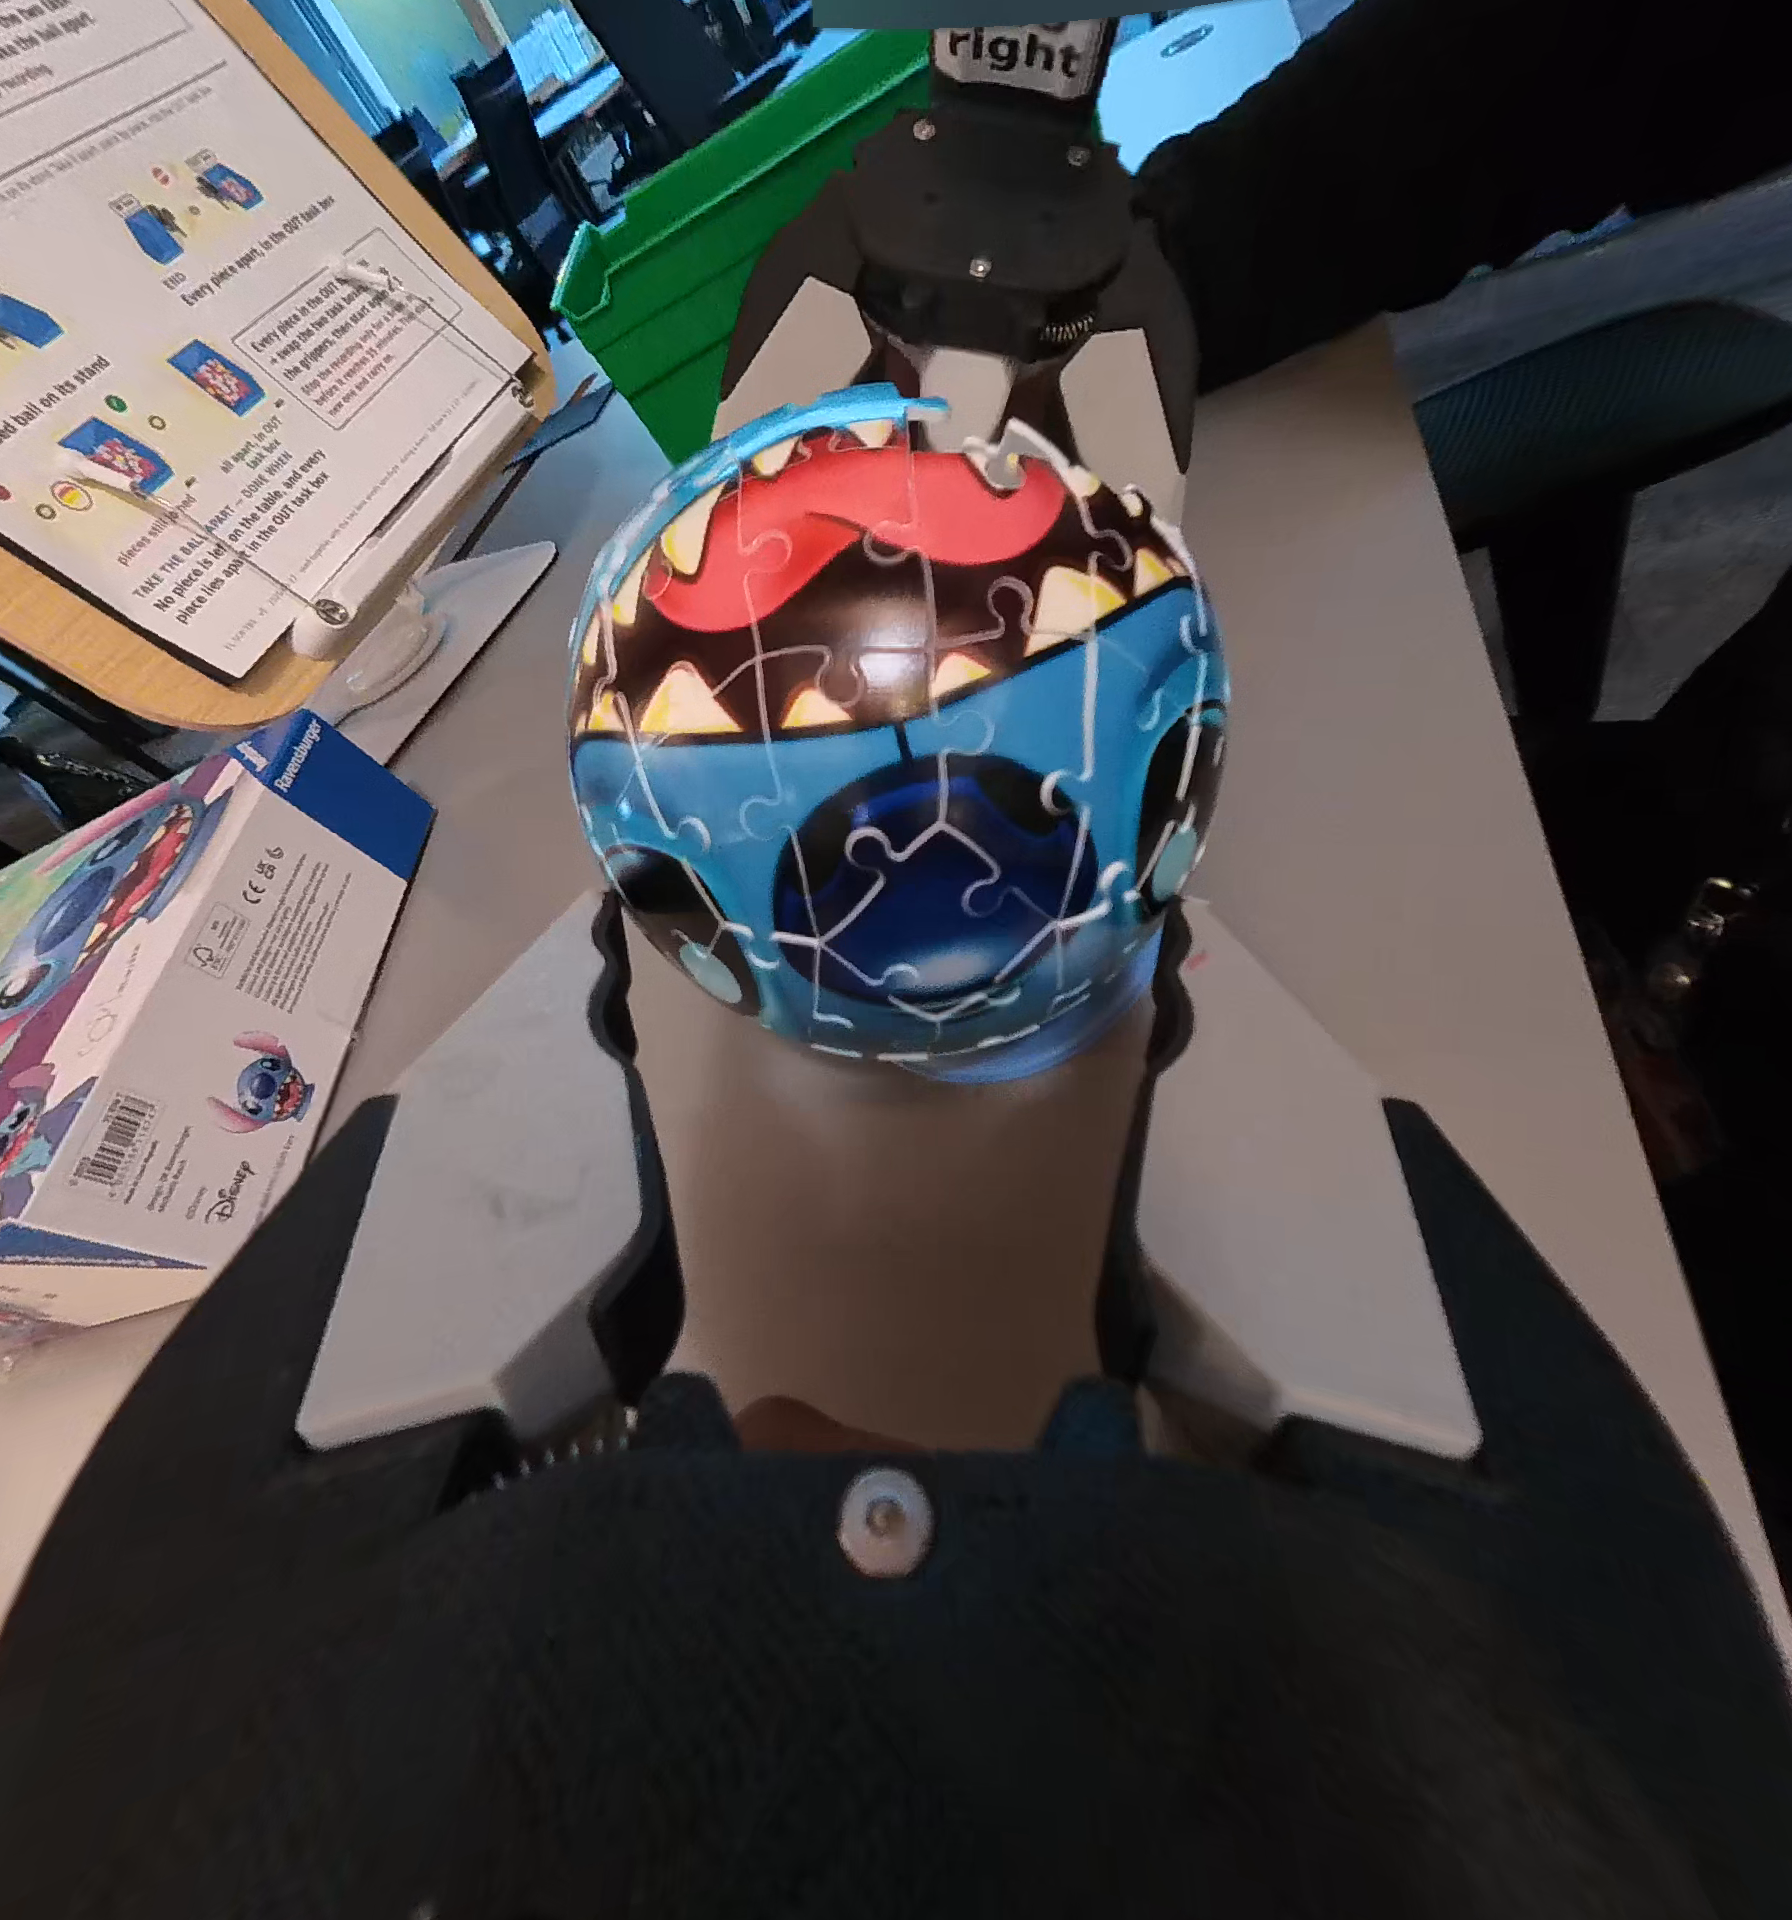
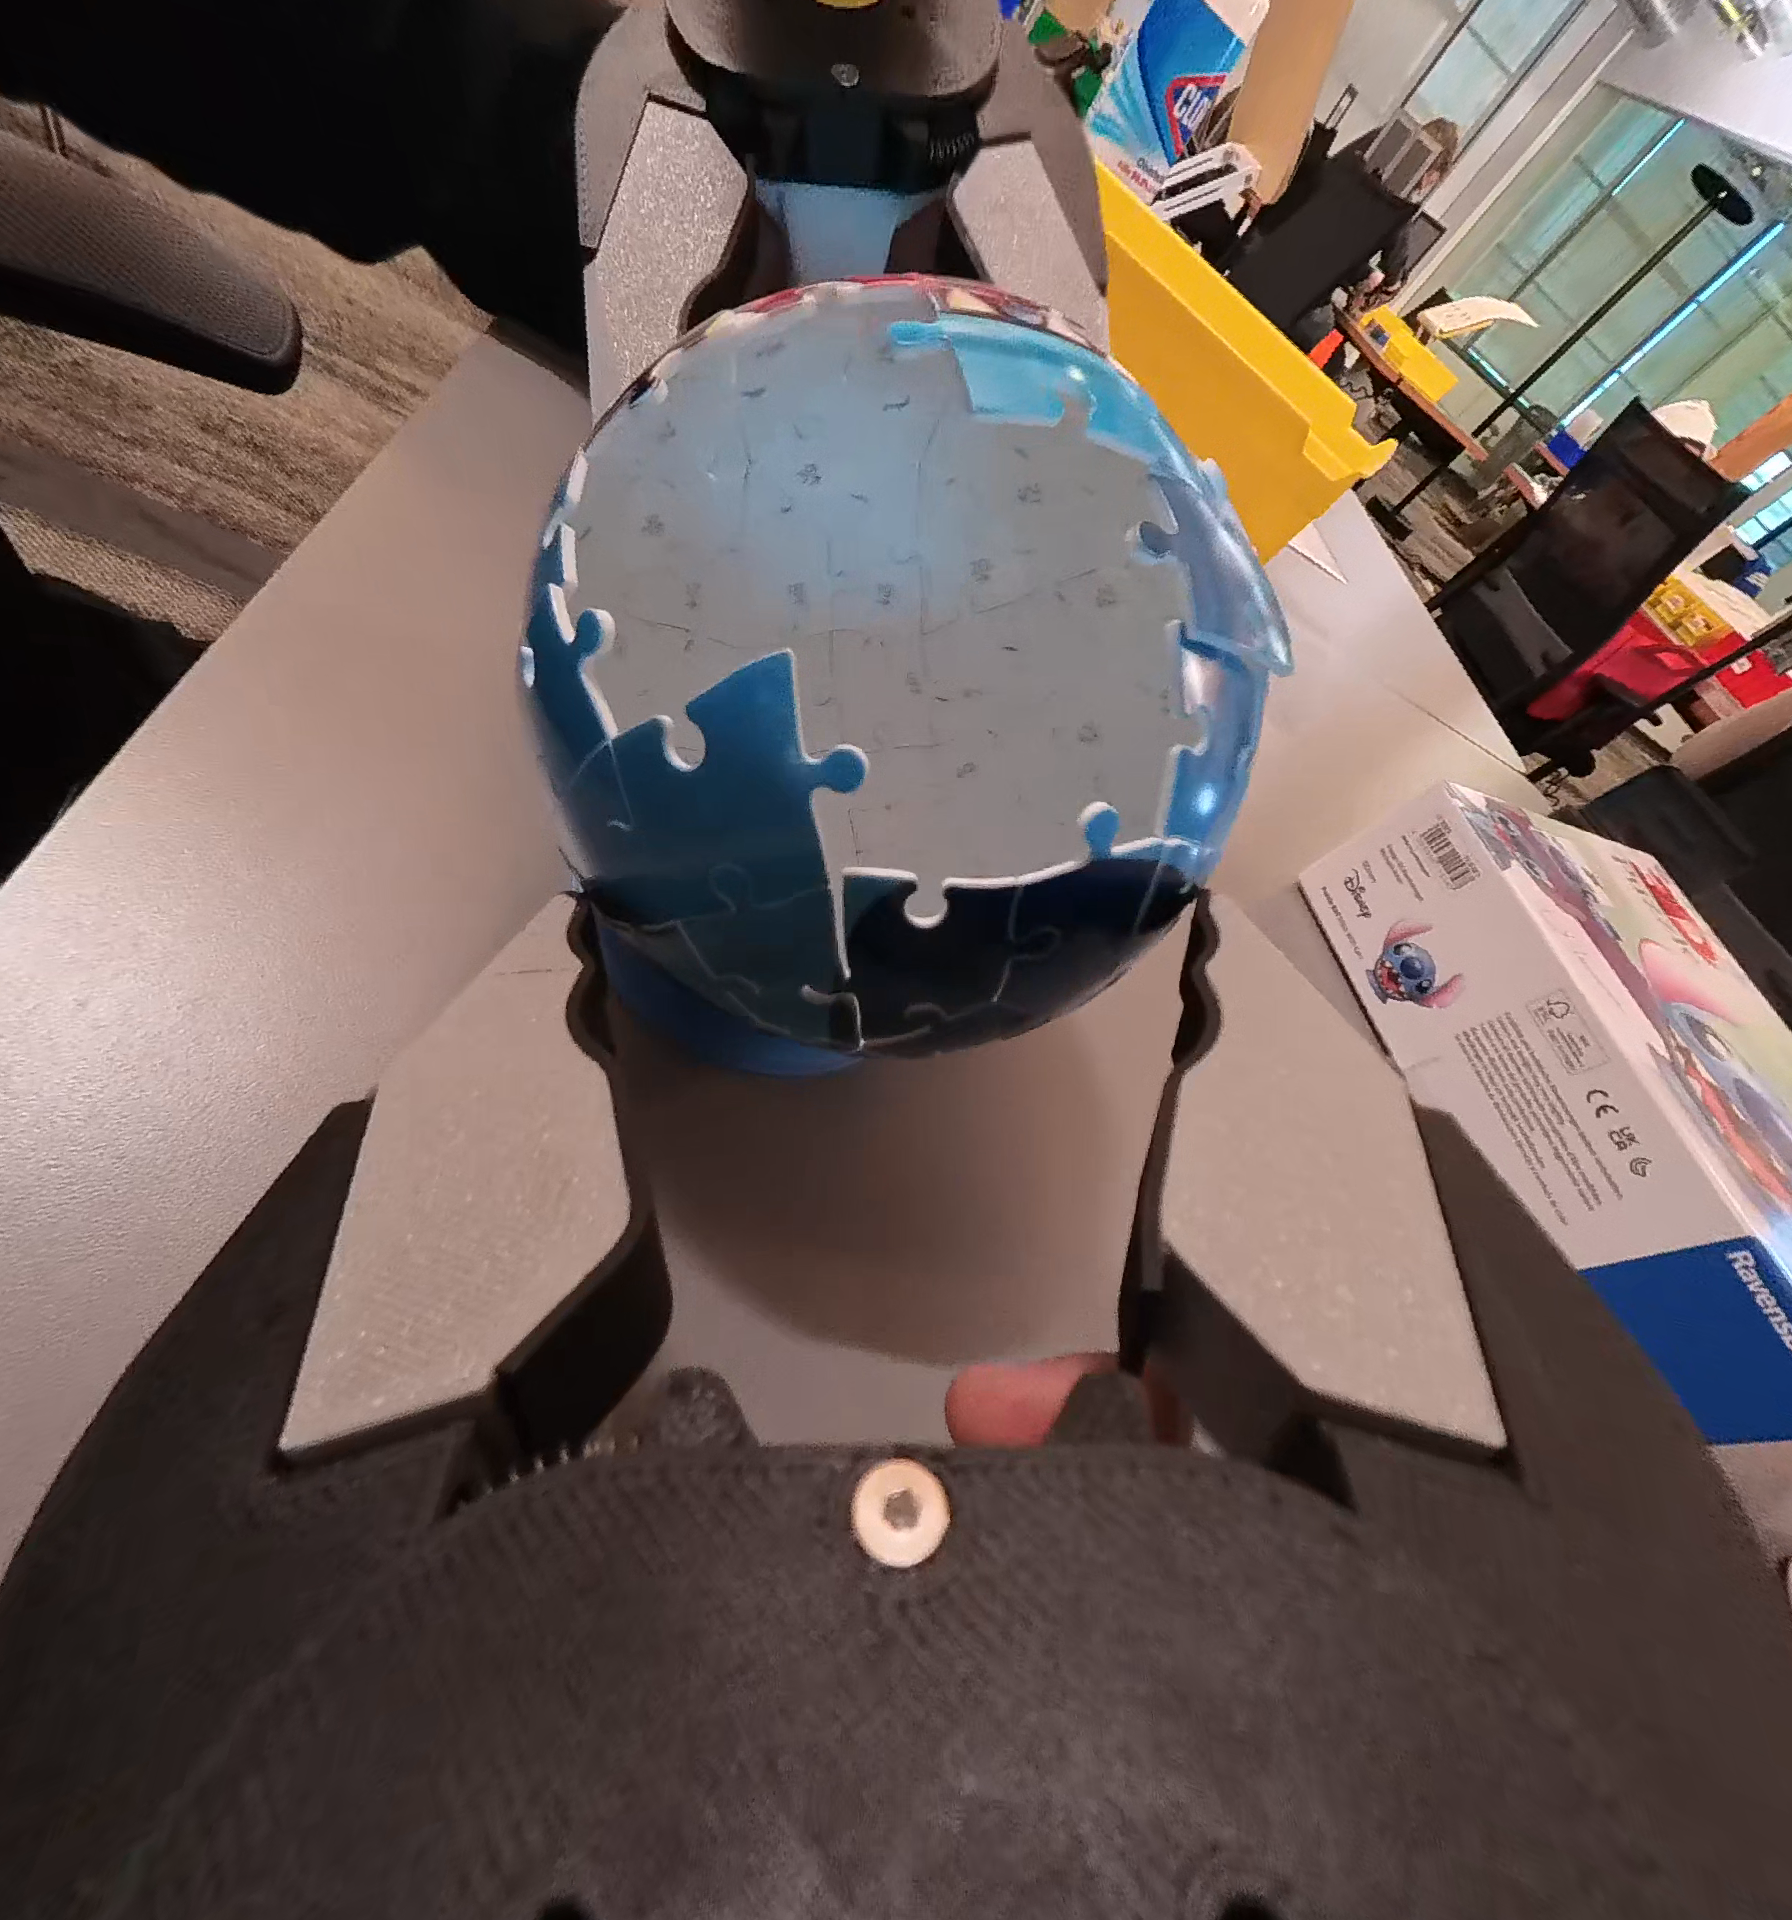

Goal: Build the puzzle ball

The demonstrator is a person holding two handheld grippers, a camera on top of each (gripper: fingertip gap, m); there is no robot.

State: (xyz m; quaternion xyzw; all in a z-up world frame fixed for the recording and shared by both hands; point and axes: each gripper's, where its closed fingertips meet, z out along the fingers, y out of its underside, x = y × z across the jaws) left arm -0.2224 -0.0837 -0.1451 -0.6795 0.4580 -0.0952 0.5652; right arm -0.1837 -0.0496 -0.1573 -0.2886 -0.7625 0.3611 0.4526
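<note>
Both spread jaws flank the unfinished puzzle ball (image 1: 897, 748) from opposite sides, contact unclear.

Grey table (image 1: 1318, 644), office chair (image 1: 1640, 384), glass walls (image 2: 1640, 187) bg

The puzzle ball (image 1: 897, 748) sits mid-tabletop (image 1: 1318, 727) with a tool on each side: the left tool (image 1: 890, 971) has its fingers wide around the ball's lower part, and the right tool (image 1: 959, 416) closes off the far side, so no straight path runs along that line. In the left wrist view, the puzzle box (image 1: 175, 997) lies near, left of the ball, and behind it a leaning instruction board (image 1: 196, 343) and a green bin (image 1: 726, 260) crowd that corner. A bare strip of tabletop runs along the other side to the edge. The right wrist view shows a yellow bin (image 2: 1235, 343) beyond the ball and open tabletop (image 2: 248, 727) on its left.
</note>
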